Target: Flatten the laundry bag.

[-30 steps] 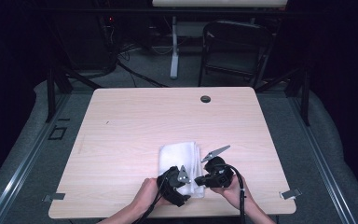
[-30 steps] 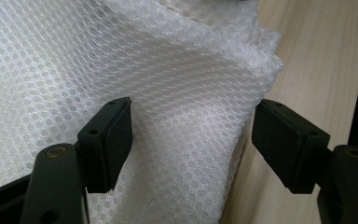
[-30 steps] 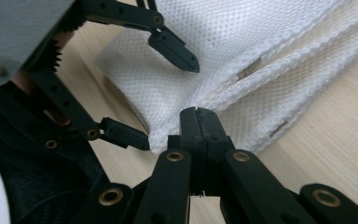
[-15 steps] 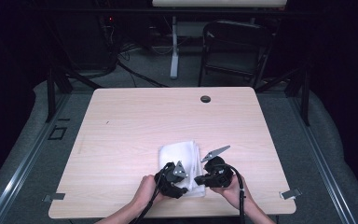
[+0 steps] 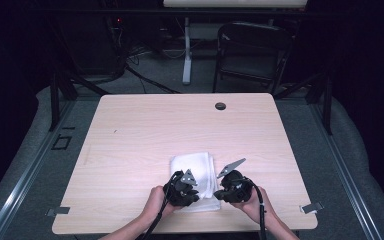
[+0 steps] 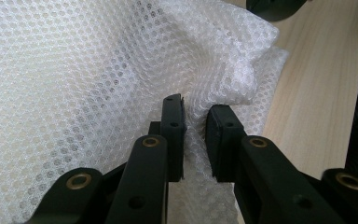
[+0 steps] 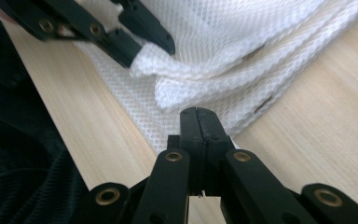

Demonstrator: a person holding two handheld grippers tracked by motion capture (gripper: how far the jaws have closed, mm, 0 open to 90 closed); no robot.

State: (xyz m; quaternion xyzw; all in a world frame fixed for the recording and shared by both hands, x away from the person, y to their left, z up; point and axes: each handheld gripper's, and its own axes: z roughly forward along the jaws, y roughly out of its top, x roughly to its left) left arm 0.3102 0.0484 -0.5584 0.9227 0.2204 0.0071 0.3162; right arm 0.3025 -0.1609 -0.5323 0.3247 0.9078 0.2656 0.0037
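Closing left gripper (image 6: 195, 135) pinches white cloth (image 6: 98, 70).

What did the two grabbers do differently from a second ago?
The left gripper has just been closing its jaws around a fold of the white cloth; a narrow gap with cloth in it remains. The right gripper stayed shut at the cloth's near edge. The cloth and both hands kept their places on the table.
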